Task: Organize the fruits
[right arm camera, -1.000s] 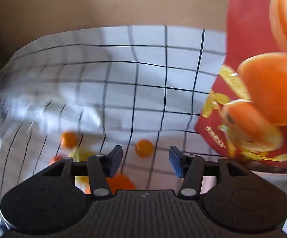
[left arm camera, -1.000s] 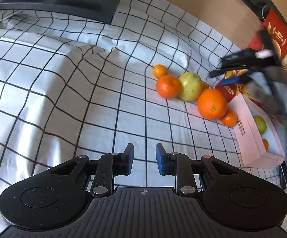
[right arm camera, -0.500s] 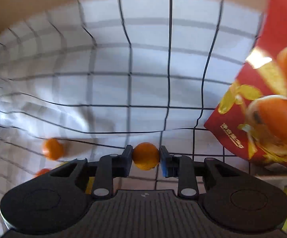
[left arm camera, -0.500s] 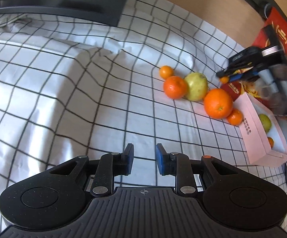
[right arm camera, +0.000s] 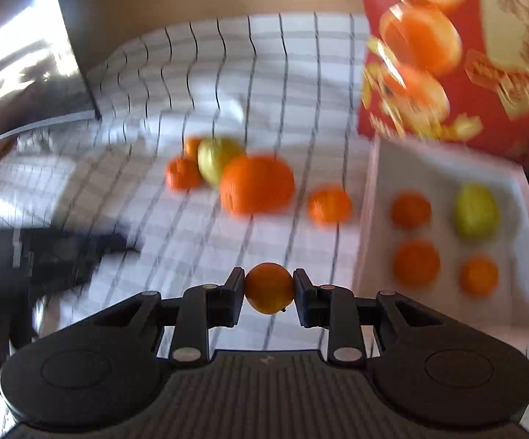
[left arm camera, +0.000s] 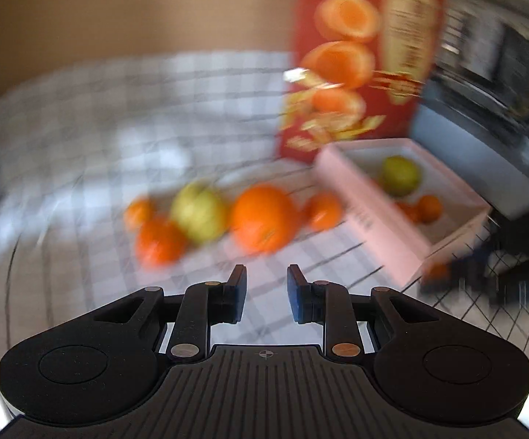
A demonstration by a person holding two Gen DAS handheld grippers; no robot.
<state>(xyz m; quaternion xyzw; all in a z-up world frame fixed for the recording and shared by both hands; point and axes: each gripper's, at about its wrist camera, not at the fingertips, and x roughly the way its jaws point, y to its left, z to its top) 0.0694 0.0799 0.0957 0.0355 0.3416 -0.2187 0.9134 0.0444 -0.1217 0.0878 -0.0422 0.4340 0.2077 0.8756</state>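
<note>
My right gripper (right arm camera: 268, 288) is shut on a small orange (right arm camera: 268, 287) and holds it above the checked cloth, left of the pink box (right arm camera: 368, 197). The box holds three oranges (right arm camera: 416, 261) and a green fruit (right arm camera: 476, 210). On the cloth lie a big orange (right arm camera: 257, 184), a yellow-green fruit (right arm camera: 216, 157) and small oranges (right arm camera: 329, 205). My left gripper (left arm camera: 266, 293) is open and empty, above the cloth just in front of the big orange (left arm camera: 262, 217), with the yellow-green fruit (left arm camera: 198, 210) left of it and the pink box (left arm camera: 370, 219) right. Both views are blurred.
A red carton with orange pictures (right arm camera: 458, 55) stands behind the box, also in the left wrist view (left arm camera: 359, 62). A dark shiny object (right arm camera: 26, 58) sits at the back left. The left gripper shows as a dark blur (right arm camera: 44, 256) in the right wrist view.
My right gripper has lifted the small orange and pulled back toward the pink box. My left gripper has swung right and now faces the fruit row and the box.
</note>
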